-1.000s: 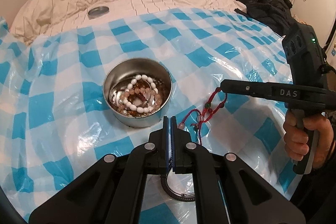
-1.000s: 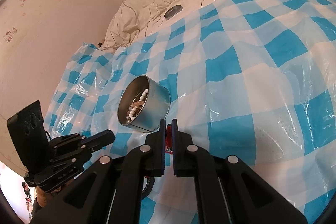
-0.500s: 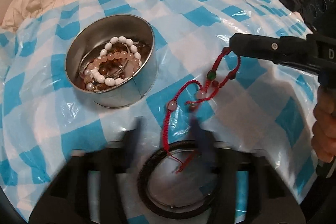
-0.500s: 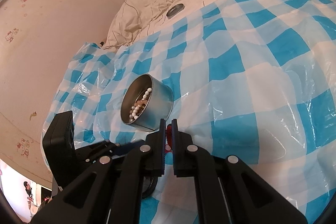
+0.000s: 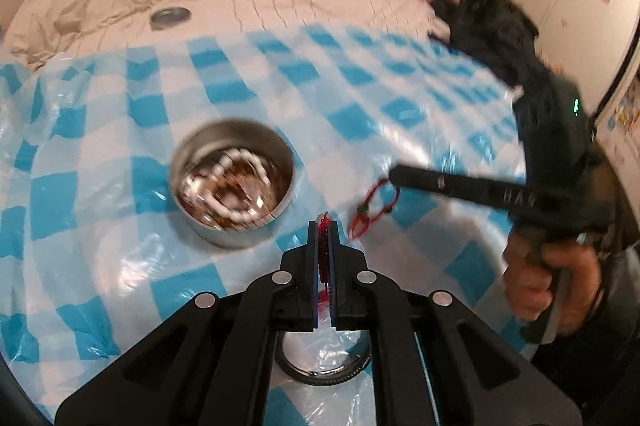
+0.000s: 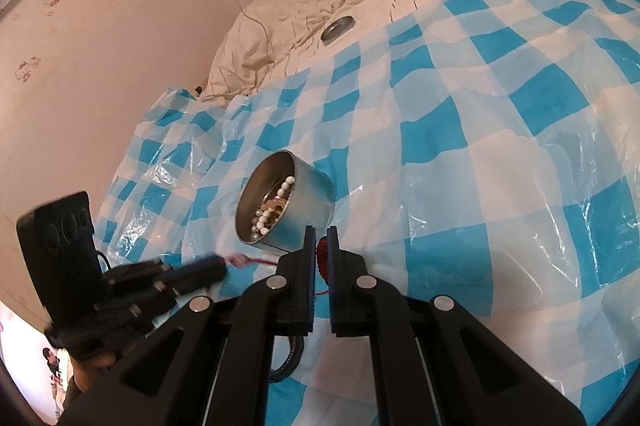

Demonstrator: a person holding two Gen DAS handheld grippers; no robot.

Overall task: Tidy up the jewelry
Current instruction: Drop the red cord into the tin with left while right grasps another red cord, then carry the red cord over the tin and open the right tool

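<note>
Both hand-held grippers pinched the same red braided cord bracelet with small beads [image 5: 370, 212], one at each end, above the blue-and-white checked plastic sheet [image 5: 256, 74] spread over the bed. Left gripper [image 5: 323, 226]: fingers pressed together on a red strand that ran up between the pads and poked out at the tips. Right gripper [image 6: 321, 246]: fingers likewise closed, a bunch of red cord showing between the pads; seen from the left camera, its tip carried the looped, beaded part. Between the two tips the cord ran roughly level and looked fairly taut, so the bracelet's long axis lay across the line between the grippers, clear of the sheet as far as could be told (left view motion-blurred). The round open steel tin holding white and amber bead bracelets [image 5: 232, 182] stood on the sheet just beyond both tips, to the left of the left gripper's fingers and directly ahead of the right's; neither tip was over its mouth. Judged step: carrying the red bracelet to the tin; the left end appeared the nearer to the rim. A dark ring-shaped bangle [image 5: 322, 358] lay on the sheet under the left gripper, not yet put away. A grey round lid [image 5: 170, 17] lay far off on the cream quilt
</note>
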